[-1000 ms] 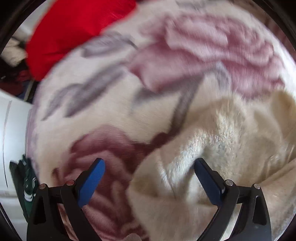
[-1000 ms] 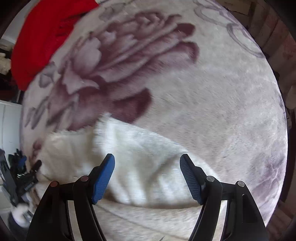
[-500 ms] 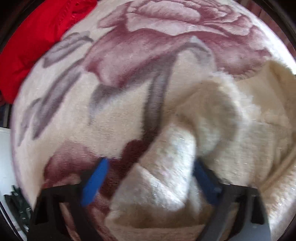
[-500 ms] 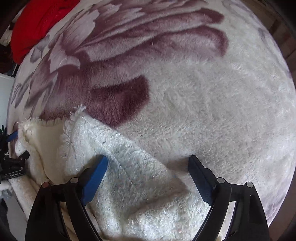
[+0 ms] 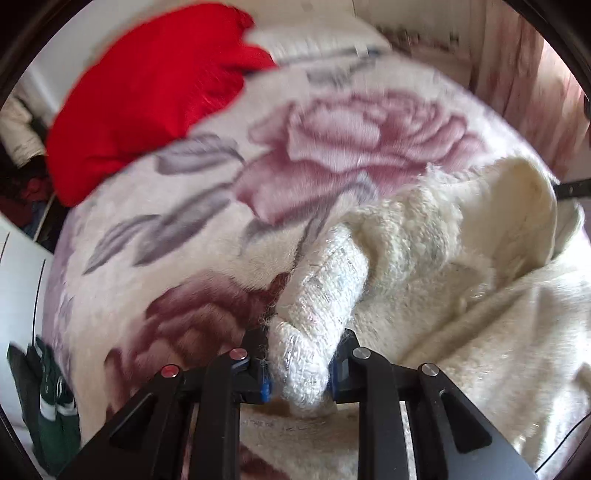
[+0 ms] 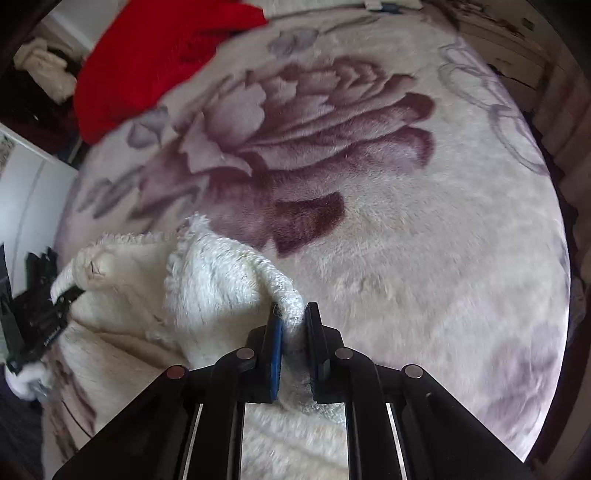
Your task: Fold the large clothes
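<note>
A fluffy cream-white garment (image 5: 424, 266) lies bunched on a bed covered by a rose-patterned blanket (image 5: 177, 280). My left gripper (image 5: 300, 363) is shut on a thick fold of the garment and lifts it off the blanket. My right gripper (image 6: 293, 325) is shut on another edge of the same garment (image 6: 207, 284) and holds it raised. The left gripper also shows at the far left of the right wrist view (image 6: 55, 306), pinching the garment's other end. The cloth hangs slack between the two grips.
A red garment (image 5: 147, 92) lies at the far end of the blanket, also in the right wrist view (image 6: 159, 55). White furniture (image 6: 26, 192) stands left of the bed. Dark green clothing (image 5: 51, 398) lies on the floor at the left. A wooden edge (image 6: 517, 33) shows far right.
Both grippers were open over the garment and have closed on its edges. Both have pulled back and up, lifting the cloth off the blanket.
</note>
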`<state>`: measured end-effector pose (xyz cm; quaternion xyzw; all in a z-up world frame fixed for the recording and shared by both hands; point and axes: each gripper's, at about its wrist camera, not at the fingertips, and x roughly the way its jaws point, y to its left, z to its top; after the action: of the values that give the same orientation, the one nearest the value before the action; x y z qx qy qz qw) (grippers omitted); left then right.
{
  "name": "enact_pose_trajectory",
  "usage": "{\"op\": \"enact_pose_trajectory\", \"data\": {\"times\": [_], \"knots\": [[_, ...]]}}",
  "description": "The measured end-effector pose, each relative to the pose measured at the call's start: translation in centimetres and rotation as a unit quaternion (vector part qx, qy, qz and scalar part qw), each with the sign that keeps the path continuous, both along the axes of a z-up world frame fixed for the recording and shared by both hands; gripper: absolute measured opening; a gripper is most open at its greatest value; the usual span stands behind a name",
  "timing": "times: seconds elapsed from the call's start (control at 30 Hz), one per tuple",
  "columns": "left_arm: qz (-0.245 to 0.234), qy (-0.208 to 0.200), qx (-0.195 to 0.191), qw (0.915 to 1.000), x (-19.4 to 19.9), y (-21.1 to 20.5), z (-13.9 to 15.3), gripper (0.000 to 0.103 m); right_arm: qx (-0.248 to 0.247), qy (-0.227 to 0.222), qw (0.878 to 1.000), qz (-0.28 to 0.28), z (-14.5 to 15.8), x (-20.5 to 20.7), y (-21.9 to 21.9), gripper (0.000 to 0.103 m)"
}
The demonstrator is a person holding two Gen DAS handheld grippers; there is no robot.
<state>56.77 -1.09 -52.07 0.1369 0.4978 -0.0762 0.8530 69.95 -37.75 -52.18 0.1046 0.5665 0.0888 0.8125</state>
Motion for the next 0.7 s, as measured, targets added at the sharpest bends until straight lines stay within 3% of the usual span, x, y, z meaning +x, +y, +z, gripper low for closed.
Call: {"op": "enact_pose_trajectory", "data": {"times": [0.1,0.2,0.37,0.6,0.7], "knots": [[0.009,-0.029,-0.022,0.9993,-2.8,1.4,3.0,0.018,0.018,-0.024,0.999,-0.022,2.7,-4.5,0.0,0.011],[0.018,-0.047,-0.034,0.9981,-9.0,1.0,5.0,0.017,0.038,-0.045,0.997,-0.039,5.4,-10.4,0.1,0.011],[0.037,-0.026,-0.043,0.9981,-18.3,0.8,4.7,0.017,0.059,-0.053,0.995,-0.063,7.0,-23.1,0.1,0.011],[0.098,0.078,-0.086,0.9885,-27.9,2.1,-1.1,0.024,0.074,0.044,0.992,-0.094,-0.9,-35.0,0.7,0.012],[0.108,0.117,-0.122,0.9797,-30.5,3.1,-1.3,0.029,0.071,0.092,0.990,-0.079,-4.0,-37.5,0.9,0.017]]}}
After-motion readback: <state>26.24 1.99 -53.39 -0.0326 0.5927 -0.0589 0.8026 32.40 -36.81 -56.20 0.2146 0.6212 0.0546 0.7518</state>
